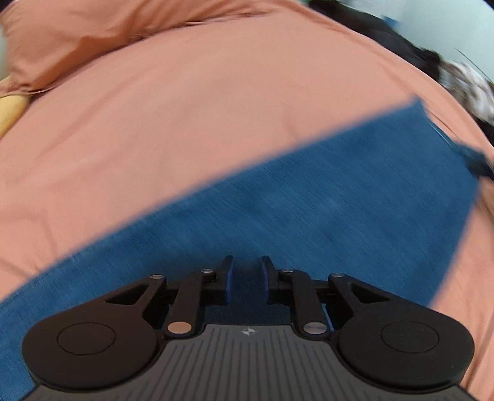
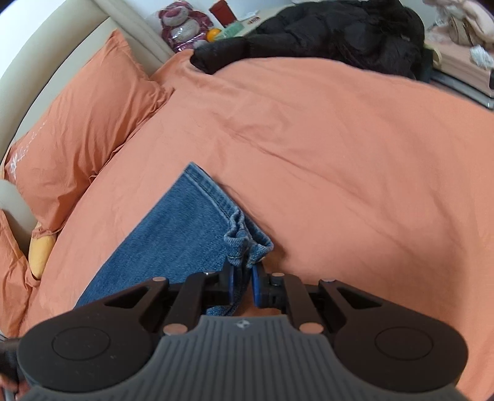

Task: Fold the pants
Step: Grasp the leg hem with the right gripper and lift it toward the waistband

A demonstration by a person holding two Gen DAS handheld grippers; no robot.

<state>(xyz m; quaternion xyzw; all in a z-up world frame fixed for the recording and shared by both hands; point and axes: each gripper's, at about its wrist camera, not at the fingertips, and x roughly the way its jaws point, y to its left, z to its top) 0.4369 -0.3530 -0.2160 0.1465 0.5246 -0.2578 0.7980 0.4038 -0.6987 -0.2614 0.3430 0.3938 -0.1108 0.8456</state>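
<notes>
Orange bedding covers the whole bed [image 2: 355, 148], with a matching orange pillow [image 2: 83, 129] up against a cream headboard [image 2: 61, 40] at the left in my right wrist view. Behind the bed a black puffer jacket [image 2: 333, 34] is heaped at the far edge, and beyond it sit a pink plush toy in a clear bag [image 2: 182, 24], an orange [image 2: 214, 34] and a red box [image 2: 223, 11]. A yellow cushion [image 2: 41, 253] peeks out under the pillow.

The blue jeans [image 2: 173, 234] lie flat on the bed cover, one leg stretching from my right claw [image 2: 242, 283] away to the left, its stitched hem edge running diagonally in front of me. My right claw is nearly closed, its blue pads pinching a bunched corner of the hem, and the denim puckers into folds just ahead of the fingertips. A strip of denim also shows between the fingers lower down.

In my left wrist view, which is smeared with motion blur, the jeans [image 1: 308, 209] spread as a broad blue band across the orange cover [image 1: 185, 108]. My left claw [image 1: 246, 277] hangs over that denim with its jaws parted by a modest gap. Nothing sits between the pads; only cloth shows below them, and I cannot tell whether the tips touch it.
</notes>
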